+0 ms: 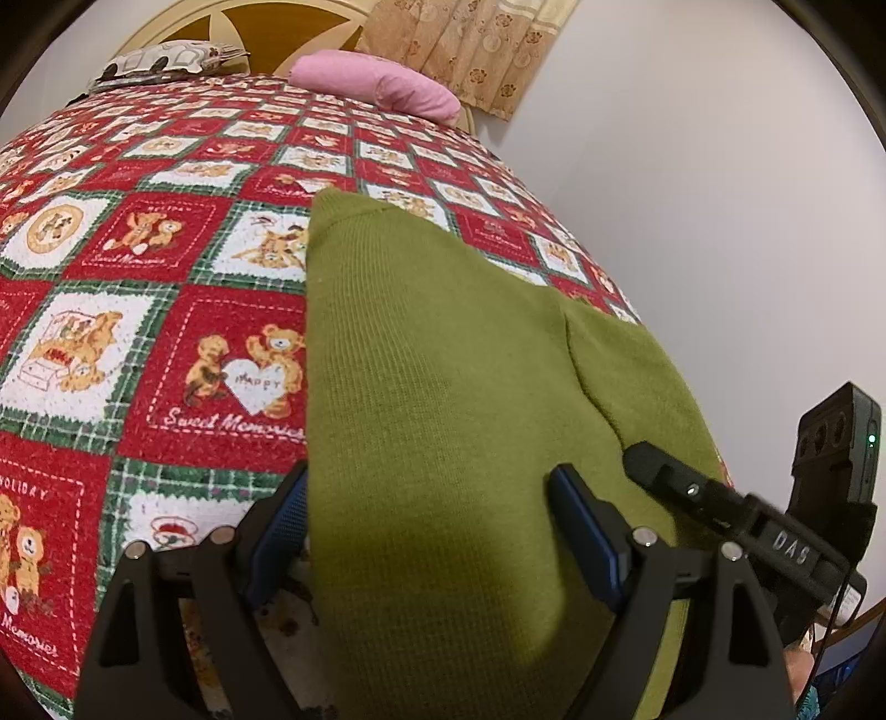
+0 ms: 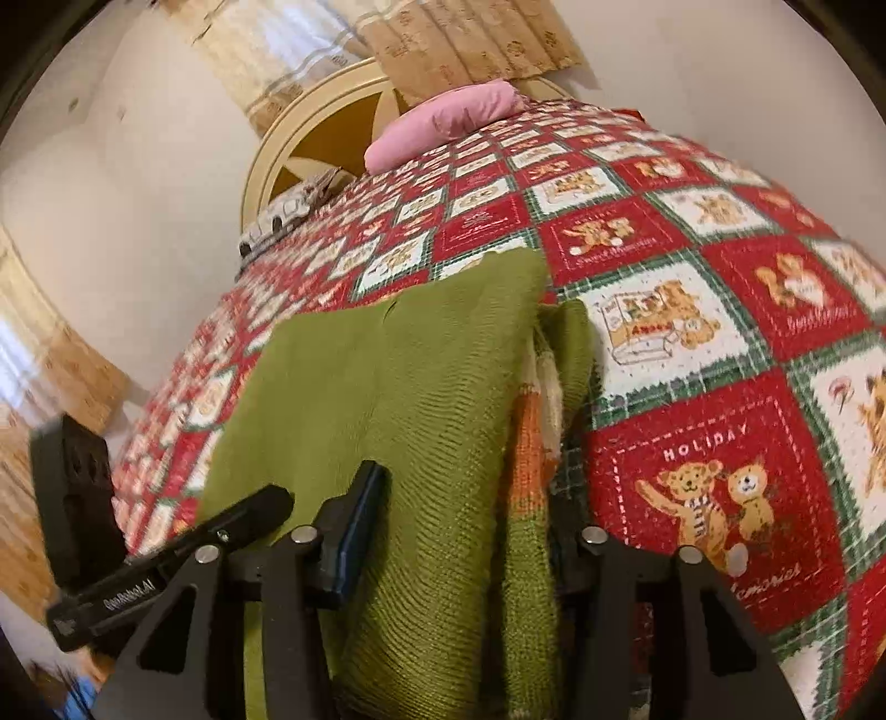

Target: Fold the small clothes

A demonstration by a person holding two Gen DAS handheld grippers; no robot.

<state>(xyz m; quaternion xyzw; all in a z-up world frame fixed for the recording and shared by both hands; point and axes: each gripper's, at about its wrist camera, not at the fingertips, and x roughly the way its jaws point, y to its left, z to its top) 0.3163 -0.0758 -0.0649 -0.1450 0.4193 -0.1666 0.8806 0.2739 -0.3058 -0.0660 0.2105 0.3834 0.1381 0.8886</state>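
A green knit garment (image 1: 443, 376) lies folded on the bed's red teddy-bear quilt (image 1: 166, 249). My left gripper (image 1: 437, 515) is open, its blue-padded fingers (image 1: 587, 531) straddling the garment's near edge, with the cloth between them. In the right wrist view the same green garment (image 2: 387, 387) shows a folded layer with an orange and cream striped part (image 2: 534, 437) at its right side. My right gripper (image 2: 470, 531) is open over the near edge; its left finger (image 2: 354, 531) rests on the cloth, and its right finger is hidden behind the fold.
A pink pillow (image 1: 376, 83) and a patterned pillow (image 1: 166, 61) lie at the headboard (image 1: 266, 33). A white wall (image 1: 692, 194) runs along the bed's right side. Curtains (image 2: 443, 44) hang behind. The other gripper's black body (image 1: 775, 526) is close at the right.
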